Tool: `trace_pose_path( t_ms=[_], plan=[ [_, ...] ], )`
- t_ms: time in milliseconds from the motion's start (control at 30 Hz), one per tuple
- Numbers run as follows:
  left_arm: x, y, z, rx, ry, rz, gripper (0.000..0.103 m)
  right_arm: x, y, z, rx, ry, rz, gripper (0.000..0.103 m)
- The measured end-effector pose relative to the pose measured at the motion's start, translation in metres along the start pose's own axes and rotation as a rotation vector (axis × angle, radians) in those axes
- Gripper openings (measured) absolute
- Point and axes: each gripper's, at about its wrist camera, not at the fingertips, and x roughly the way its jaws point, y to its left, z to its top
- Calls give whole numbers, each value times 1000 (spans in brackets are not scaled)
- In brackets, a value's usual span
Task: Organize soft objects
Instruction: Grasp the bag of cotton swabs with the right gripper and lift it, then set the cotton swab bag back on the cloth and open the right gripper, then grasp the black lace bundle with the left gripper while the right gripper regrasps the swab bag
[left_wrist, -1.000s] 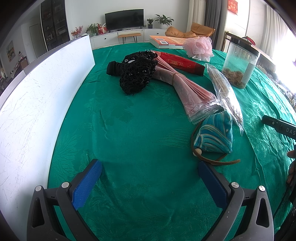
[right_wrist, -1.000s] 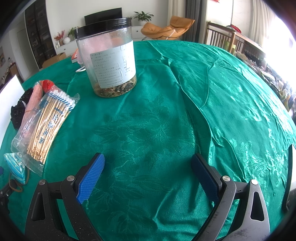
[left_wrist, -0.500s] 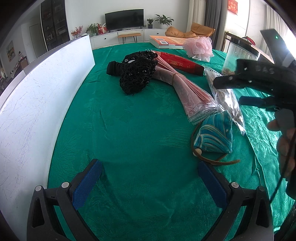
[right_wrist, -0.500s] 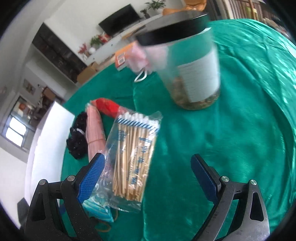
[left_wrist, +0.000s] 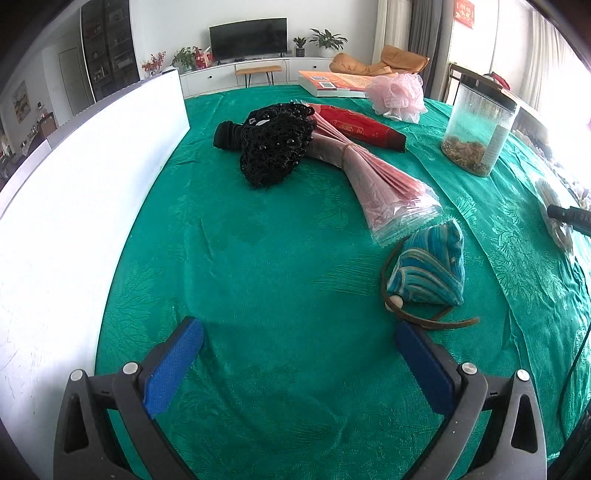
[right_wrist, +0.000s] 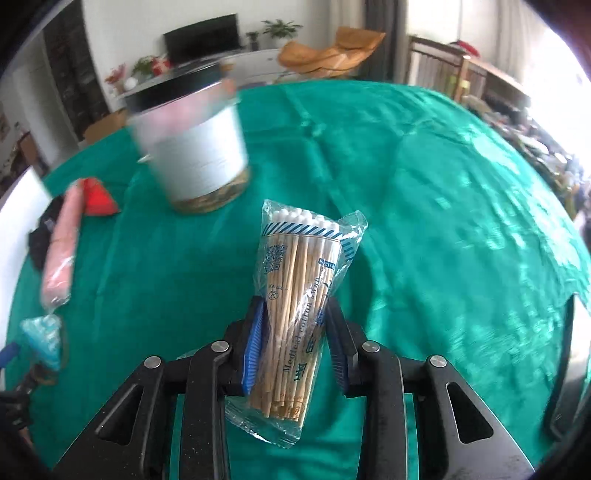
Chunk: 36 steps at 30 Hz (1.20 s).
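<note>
Right wrist view shows my right gripper (right_wrist: 295, 343) clamped on the bag of cotton swabs (right_wrist: 301, 306) — its jaws have just been closing, and both blue pads now press the plastic from either side. I have the bag upright between the fingers, white tips at twelve o'clock, lifted clear of the green tablecloth (right_wrist: 424, 221). At eleven o'clock from it stands the clear jar (right_wrist: 192, 147), blurred, with a black lid and brown bits at the bottom.

Left wrist view has my left gripper (left_wrist: 299, 363) with its jaws wide apart, nothing between them, over bare cloth. At two o'clock from it lies the blue patterned pouch (left_wrist: 430, 271) with a brown cord looped beside it. Just past that, the pink packet (left_wrist: 384, 184) runs toward eleven o'clock, its far end touching the black beaded bundle (left_wrist: 275, 147). A red sleeve (left_wrist: 360, 127) lies behind them — and the pink mesh puff (left_wrist: 400, 96) sits at one o'clock, near the far edge. A white board (left_wrist: 92, 177) stands along the nine o'clock side.
</note>
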Motion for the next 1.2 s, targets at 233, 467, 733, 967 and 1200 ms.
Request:
trace_pose_path(
  t_ms=[233,467,733,967,1200],
  plan=[
    [0,0,-1,0,0,1,103,-44,-36,-20,142,-153,113,78],
    [0,0,-1,0,0,1,103,-32,-43,-33,195,-61,-11,78],
    [0,0,-1,0,0,0,103,-13,-46,-41,173,26,-32,79],
    [0,0,-1,0,-1,0,103,-8,-32,-44,107,43,-83,84],
    [0,-1,-1,1,0,1,103,-9,-33,-45,100,42,-84,87]
  ],
)
